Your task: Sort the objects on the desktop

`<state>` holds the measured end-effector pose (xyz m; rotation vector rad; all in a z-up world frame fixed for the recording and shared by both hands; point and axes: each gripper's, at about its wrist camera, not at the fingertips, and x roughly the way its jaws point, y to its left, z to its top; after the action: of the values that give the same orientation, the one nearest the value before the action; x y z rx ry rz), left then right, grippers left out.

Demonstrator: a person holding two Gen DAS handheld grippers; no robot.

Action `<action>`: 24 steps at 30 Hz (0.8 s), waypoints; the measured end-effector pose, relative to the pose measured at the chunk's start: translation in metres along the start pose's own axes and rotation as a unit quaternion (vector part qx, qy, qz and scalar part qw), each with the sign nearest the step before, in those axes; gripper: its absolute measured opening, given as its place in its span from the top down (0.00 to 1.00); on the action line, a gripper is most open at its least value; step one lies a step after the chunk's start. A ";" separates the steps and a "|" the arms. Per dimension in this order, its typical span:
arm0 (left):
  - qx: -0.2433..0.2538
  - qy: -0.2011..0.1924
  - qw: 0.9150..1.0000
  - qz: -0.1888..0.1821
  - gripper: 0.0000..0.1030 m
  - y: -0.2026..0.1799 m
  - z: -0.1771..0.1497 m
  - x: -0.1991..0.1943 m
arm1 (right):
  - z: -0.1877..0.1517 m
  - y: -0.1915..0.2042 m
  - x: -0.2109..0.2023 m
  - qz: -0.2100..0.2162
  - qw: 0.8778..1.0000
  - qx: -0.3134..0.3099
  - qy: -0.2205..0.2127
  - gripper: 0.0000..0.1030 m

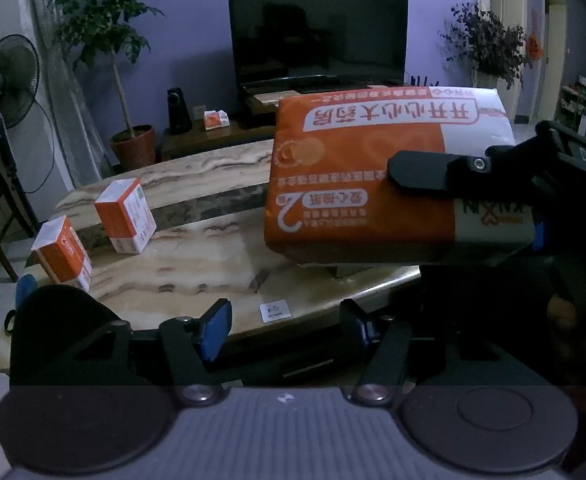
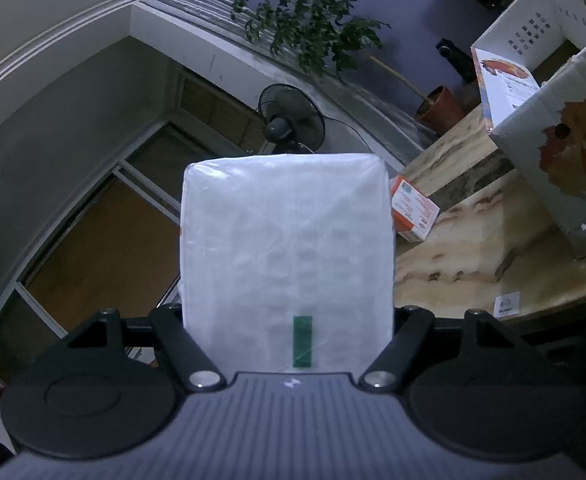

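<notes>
two small orange-and-white cardboard boxes (image 1: pixel 127 216) (image 1: pixel 63 254) are seen standing near each other at the far left of the marbled beige stone table (image 1: pixel 197 264), well apart from everything else. the large soft orange-and-white plastic-wrapped tissue pack (image 1: pixel 357 176) is held up above the table's right part, clamped between the fingers of the right gripper (image 2: pixel 289 316), whose black upper finger (image 1: pixel 425 172) is laid across its printed face. in the right wrist view the pack's white end (image 2: pixel 287 256) is seen filling the gap between the two jaws, both sides pressed. the left gripper (image 1: pixel 289 328) is held with its blue-padded fingers (image 1: pixel 215 330) apart and nothing between them, over the near table edge. an open white cardboard carton (image 2: pixel 553 120) is seen standing on the table at the right of that view, and a small white label (image 1: pixel 275 311) lies by the near edge.
</notes>
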<state>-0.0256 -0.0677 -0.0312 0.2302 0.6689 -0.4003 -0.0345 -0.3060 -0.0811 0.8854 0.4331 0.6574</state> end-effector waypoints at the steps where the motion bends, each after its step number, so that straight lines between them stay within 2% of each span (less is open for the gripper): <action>1: 0.000 0.001 1.000 0.000 0.41 0.000 0.000 0.000 | 0.000 0.000 0.000 -0.001 1.000 0.000 0.000 0.27; 11: -0.002 0.004 1.000 0.007 0.40 0.002 0.000 0.002 | 0.003 0.002 -0.007 -0.026 0.999 -0.003 -0.020 0.27; 16: -0.005 0.007 1.000 0.006 0.40 0.004 -0.001 0.003 | 0.020 0.009 -0.010 -0.043 0.998 -0.042 -0.032 0.27; 24: -0.020 0.012 1.000 0.011 0.40 0.011 -0.003 0.008 | 0.041 -0.006 -0.024 -0.069 0.994 -0.059 -0.058 0.27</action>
<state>-0.0166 -0.0590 -0.0378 0.2036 0.6965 -0.3625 -0.0249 -0.3484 -0.0610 0.7705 0.3436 0.4969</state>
